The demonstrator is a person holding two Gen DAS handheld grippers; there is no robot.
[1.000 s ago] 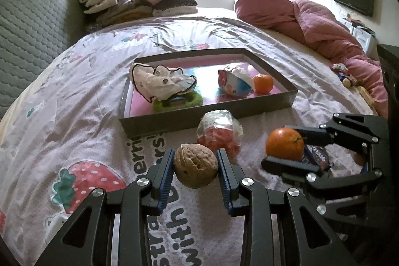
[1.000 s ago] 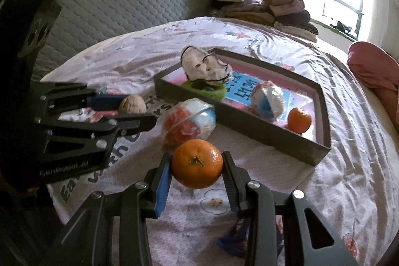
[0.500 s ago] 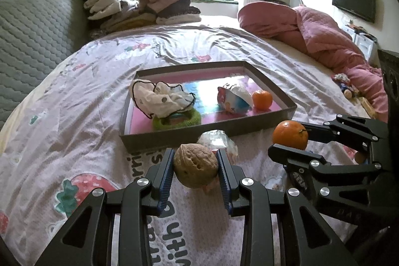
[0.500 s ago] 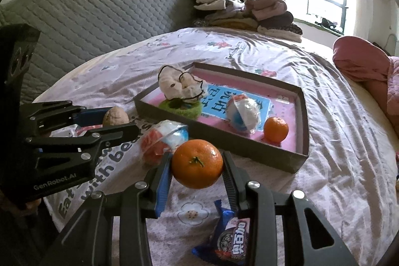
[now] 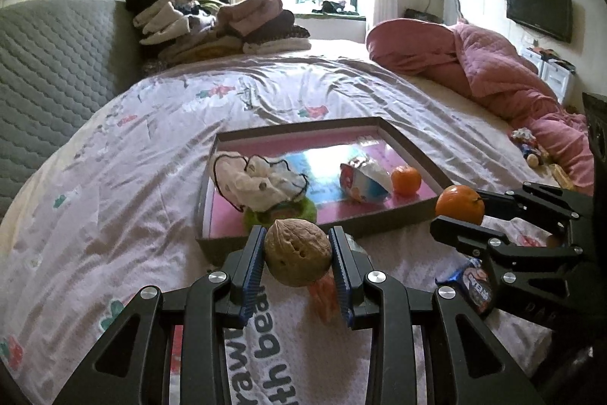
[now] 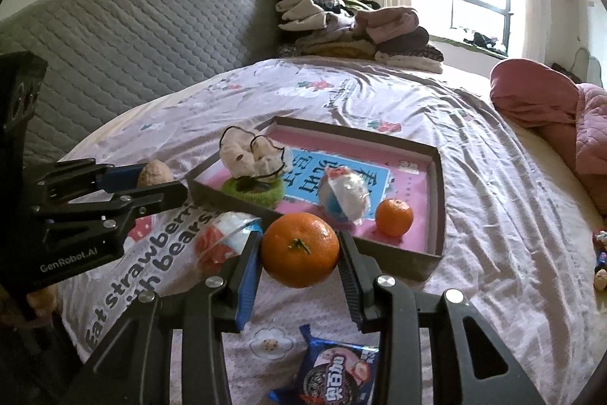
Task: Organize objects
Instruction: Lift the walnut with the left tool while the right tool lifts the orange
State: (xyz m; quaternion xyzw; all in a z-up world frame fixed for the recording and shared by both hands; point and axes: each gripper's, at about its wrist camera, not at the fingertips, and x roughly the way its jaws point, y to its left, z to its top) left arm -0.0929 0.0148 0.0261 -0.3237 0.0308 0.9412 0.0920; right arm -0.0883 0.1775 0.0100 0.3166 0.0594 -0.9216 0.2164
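Note:
My left gripper (image 5: 297, 255) is shut on a brown walnut (image 5: 297, 253) and holds it above the bed, just short of the grey tray (image 5: 402, 139) with a pink floor. My right gripper (image 6: 299, 255) is shut on an orange tangerine (image 6: 299, 249), also raised near the tray's (image 6: 438, 173) front edge. In the tray lie a white cloth with black trim (image 5: 258, 183) on a green pad, a wrapped snack ball (image 5: 364, 179) and a second tangerine (image 5: 406, 179). A red and white wrapped ball (image 6: 224, 241) lies on the sheet in front of the tray.
A blue biscuit packet (image 6: 334, 371) lies on the sheet near me. Folded clothes (image 5: 212, 21) are stacked at the headboard. A pink quilt (image 5: 474, 63) is heaped at the right. Small toys (image 5: 531, 148) lie by the right edge.
Both grippers have risen and moved back from the sheet with their loads, so the tray now looks lower and farther. The tray's contents have not moved.

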